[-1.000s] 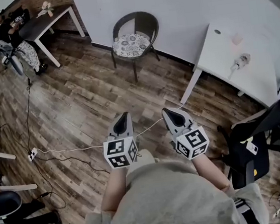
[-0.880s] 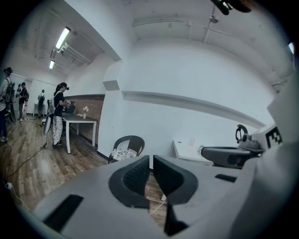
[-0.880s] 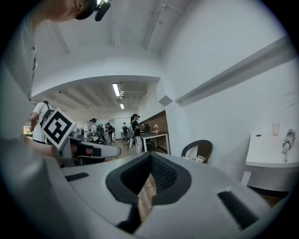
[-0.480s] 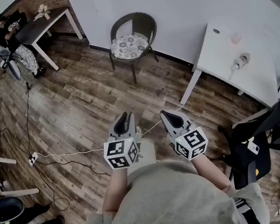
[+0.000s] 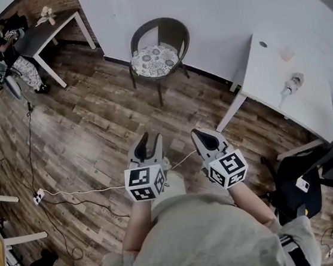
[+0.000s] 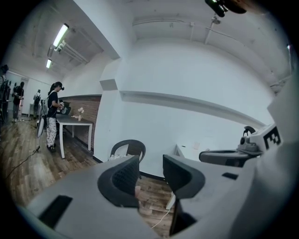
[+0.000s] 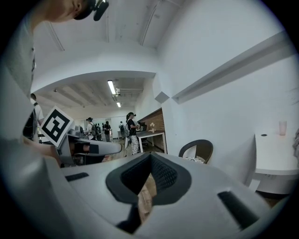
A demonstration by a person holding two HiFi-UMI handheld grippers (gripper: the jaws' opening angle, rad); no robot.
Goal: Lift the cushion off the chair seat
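The dark wicker chair [image 5: 159,35] stands against the white wall, and the round patterned cushion [image 5: 155,60] lies on its seat. Both grippers are held over the wooden floor, well short of the chair and pointing at it. My left gripper [image 5: 149,142] is empty and its jaws are opening, with a clear gap between the two fingers. In the left gripper view [image 6: 150,161] the chair [image 6: 129,148] and a sliver of cushion [image 6: 117,157] show beyond the jaws. My right gripper [image 5: 200,135] is shut on nothing; in the right gripper view [image 7: 150,156] the chair [image 7: 199,148] is far off.
A white table [image 5: 286,78] stands right of the chair. A dark table [image 5: 45,30] with a person [image 5: 4,46] beside it is at the far left. A cable [image 5: 83,191] and power strip [image 5: 37,198] lie on the floor. A black chair [image 5: 298,176] is at the right.
The left gripper's jaws have gone from shut to apart. Both grippers have moved forward toward the chair. The right gripper stays shut.
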